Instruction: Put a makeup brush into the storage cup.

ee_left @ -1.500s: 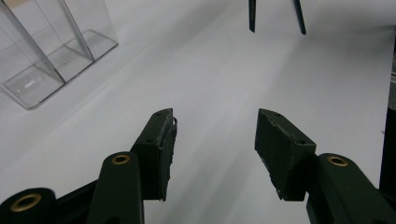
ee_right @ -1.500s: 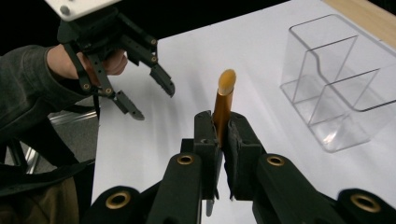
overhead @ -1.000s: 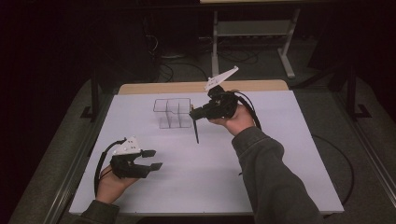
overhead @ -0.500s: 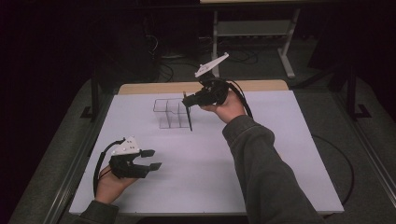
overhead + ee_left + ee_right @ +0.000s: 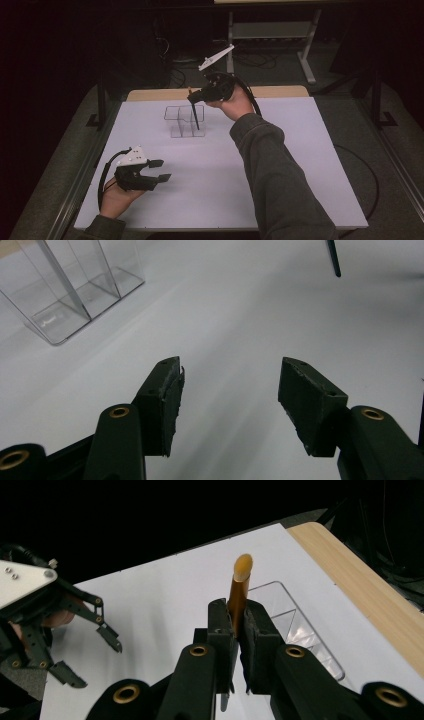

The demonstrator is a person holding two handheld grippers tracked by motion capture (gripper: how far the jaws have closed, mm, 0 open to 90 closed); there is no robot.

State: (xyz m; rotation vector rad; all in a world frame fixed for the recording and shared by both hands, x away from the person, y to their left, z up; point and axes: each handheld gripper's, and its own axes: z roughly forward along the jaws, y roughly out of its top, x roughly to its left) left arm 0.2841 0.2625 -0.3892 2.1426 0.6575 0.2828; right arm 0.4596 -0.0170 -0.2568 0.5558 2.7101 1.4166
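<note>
Your right tongs (image 5: 194,98) are clamped on the brush (image 5: 196,117) w/ its tip now hanging over the clear organizer (image 5: 175,120) near the bench's far edge; a sec ago it was right of it. Looks ready to lower in. Left tongs (image 5: 162,170) open, empty, near-left corner.

Table top (image 5: 300,165) brightly lit; surroundings nearly black; soft shadows; slight blur.

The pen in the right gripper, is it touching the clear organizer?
Cannot tell. In the high view the pen hangs from the right gripper and overlaps the clear organizer; contact or gap is unclear.
</note>
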